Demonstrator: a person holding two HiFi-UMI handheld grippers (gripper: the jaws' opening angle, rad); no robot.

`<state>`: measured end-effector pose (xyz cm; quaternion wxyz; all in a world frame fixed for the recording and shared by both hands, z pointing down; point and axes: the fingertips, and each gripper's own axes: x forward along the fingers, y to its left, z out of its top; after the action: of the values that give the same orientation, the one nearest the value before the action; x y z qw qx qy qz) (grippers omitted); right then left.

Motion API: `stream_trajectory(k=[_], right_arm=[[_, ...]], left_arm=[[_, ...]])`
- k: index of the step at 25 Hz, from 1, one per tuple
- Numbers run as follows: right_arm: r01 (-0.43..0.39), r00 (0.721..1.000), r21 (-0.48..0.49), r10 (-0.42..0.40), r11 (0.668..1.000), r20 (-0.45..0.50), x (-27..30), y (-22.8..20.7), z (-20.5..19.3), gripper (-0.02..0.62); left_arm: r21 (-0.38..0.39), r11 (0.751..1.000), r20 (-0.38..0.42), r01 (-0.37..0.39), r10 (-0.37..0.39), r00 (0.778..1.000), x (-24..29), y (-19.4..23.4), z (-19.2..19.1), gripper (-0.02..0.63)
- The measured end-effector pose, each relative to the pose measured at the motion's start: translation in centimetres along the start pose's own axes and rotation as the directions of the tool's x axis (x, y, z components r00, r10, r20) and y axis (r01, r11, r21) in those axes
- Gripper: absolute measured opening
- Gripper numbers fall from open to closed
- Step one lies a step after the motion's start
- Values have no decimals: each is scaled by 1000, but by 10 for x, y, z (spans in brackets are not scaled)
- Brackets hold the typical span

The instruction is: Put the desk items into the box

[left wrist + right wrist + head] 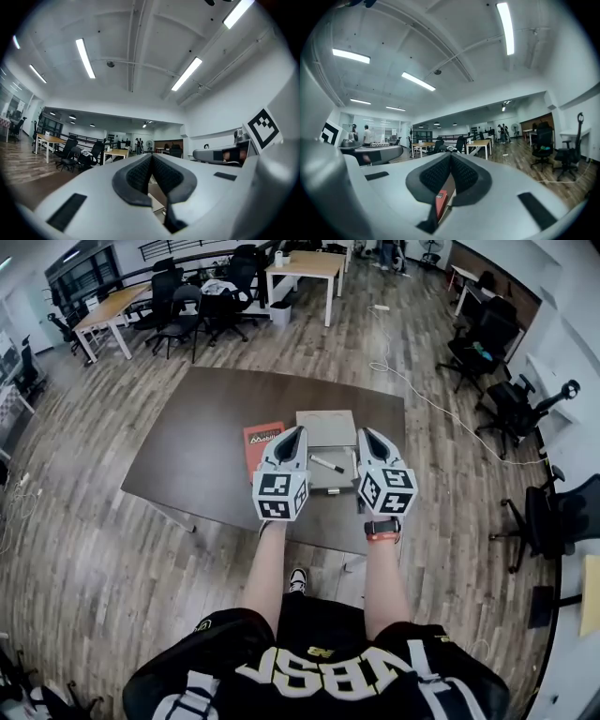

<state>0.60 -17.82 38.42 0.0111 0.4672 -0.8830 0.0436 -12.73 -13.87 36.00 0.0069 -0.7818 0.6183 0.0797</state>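
Observation:
On the dark brown table point(197, 456) lie a red book point(262, 440), a flat grey-brown box point(326, 427) and, just in front of it, a black marker point(327, 463). A thin pen-like item point(354, 463) lies to the marker's right. My left gripper point(299, 431) hovers over the table's near side between book and box, shut and empty, its pads meeting point(151, 157). My right gripper point(366, 433) is held level beside it at the box's right, also shut on nothing point(450, 157). Below its jaws a sliver of the red book point(440, 202) shows.
Both gripper views look out level across the office, at ceiling lights, desks and chairs. Office chairs point(511, 404) stand to the right, a cable point(441, 404) runs over the wooden floor, and other tables point(302, 266) stand far behind. The person's legs are at the table's near edge.

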Motion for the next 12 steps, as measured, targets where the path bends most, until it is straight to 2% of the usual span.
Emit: stream_trajectory(k=[7, 12], right_arm=[[58, 998, 12, -57, 998, -22, 40, -6, -15, 12], [120, 992, 24, -119, 992, -46, 43, -39, -25, 17]], left_arm=[[-19, 997, -19, 79, -80, 997, 42, 25, -15, 14], [-45, 989, -55, 143, -145, 988, 76, 11, -38, 14]])
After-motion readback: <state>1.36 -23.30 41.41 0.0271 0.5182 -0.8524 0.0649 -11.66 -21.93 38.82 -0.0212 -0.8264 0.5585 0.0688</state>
